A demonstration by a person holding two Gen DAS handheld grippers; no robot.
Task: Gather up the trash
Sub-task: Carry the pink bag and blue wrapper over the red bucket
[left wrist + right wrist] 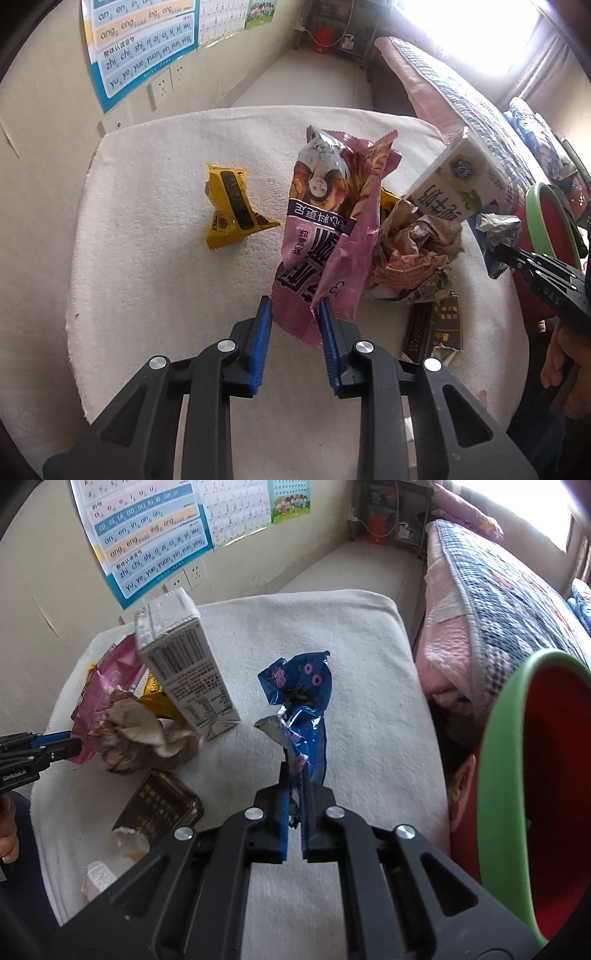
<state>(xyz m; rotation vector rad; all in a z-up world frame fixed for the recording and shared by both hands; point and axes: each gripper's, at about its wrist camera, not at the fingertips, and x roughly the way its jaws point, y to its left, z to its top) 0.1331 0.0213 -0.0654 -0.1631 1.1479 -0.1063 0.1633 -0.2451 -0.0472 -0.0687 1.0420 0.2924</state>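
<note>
My left gripper is open, its blue fingers on either side of the bottom edge of a purple snack bag; it also shows in the right wrist view. My right gripper is shut on a blue foil wrapper and holds it upright above the towel. A yellow wrapper, a crumpled paper ball, a tilted white milk carton and a dark flat box lie on the white towel.
A red bin with a green rim stands at the right, beside the towel. A bed with a quilt lies beyond it. A wall with posters is at the back left.
</note>
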